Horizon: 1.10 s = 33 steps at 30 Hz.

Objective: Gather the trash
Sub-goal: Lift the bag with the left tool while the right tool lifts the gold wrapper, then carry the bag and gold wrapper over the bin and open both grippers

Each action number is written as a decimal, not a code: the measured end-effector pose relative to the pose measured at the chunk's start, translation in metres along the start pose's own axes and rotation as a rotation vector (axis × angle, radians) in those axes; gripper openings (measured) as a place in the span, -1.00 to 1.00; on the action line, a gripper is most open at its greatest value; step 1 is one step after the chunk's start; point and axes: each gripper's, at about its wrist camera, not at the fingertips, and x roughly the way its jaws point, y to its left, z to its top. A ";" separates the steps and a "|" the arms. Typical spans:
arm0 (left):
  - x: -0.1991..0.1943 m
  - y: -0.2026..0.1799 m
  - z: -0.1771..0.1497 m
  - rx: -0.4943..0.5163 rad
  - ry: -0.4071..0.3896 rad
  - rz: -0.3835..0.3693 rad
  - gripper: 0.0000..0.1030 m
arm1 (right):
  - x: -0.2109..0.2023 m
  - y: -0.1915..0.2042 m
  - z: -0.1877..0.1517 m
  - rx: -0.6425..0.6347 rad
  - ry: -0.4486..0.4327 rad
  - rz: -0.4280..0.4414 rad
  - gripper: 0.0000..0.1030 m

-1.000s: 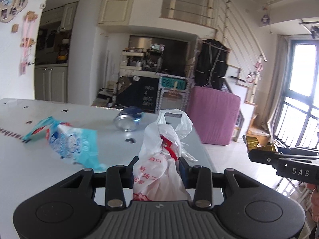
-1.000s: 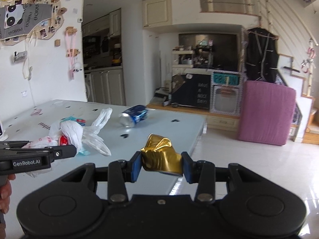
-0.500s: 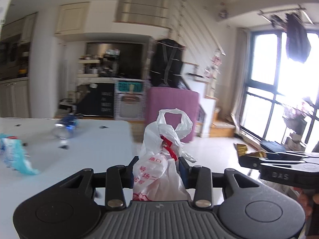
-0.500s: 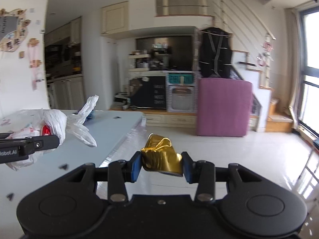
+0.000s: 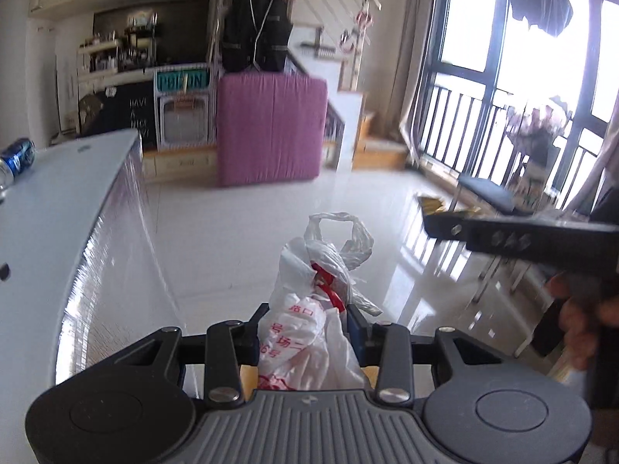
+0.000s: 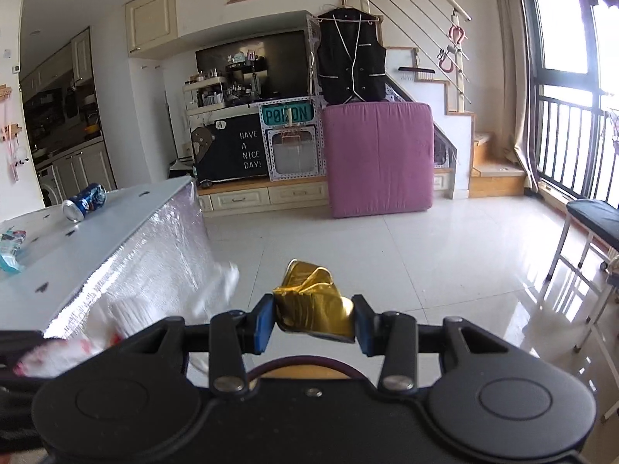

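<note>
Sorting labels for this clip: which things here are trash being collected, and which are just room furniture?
Trash:
white plastic bag, in left hand-held gripper
gold foil wrapper, in right hand-held gripper
blue can on table
blue wrapper

Not trash:
pink mattress
black vest

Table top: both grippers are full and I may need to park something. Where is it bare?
The table is bare along its near edge, between the blue can and the corner. It is crowded only at the far left, around the blue wrapper.
</note>
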 end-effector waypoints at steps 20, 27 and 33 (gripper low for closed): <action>0.198 0.003 -0.003 0.098 0.633 -0.023 -0.19 | 0.096 -0.035 -0.070 0.043 0.435 0.006 -0.16; 0.242 0.029 -0.019 0.133 0.715 0.003 -0.19 | 0.118 -0.023 -0.084 -0.028 0.523 0.037 -0.16; 0.253 0.031 -0.009 0.089 0.701 0.003 -0.08 | 0.147 0.004 -0.090 -0.126 0.599 0.051 -0.16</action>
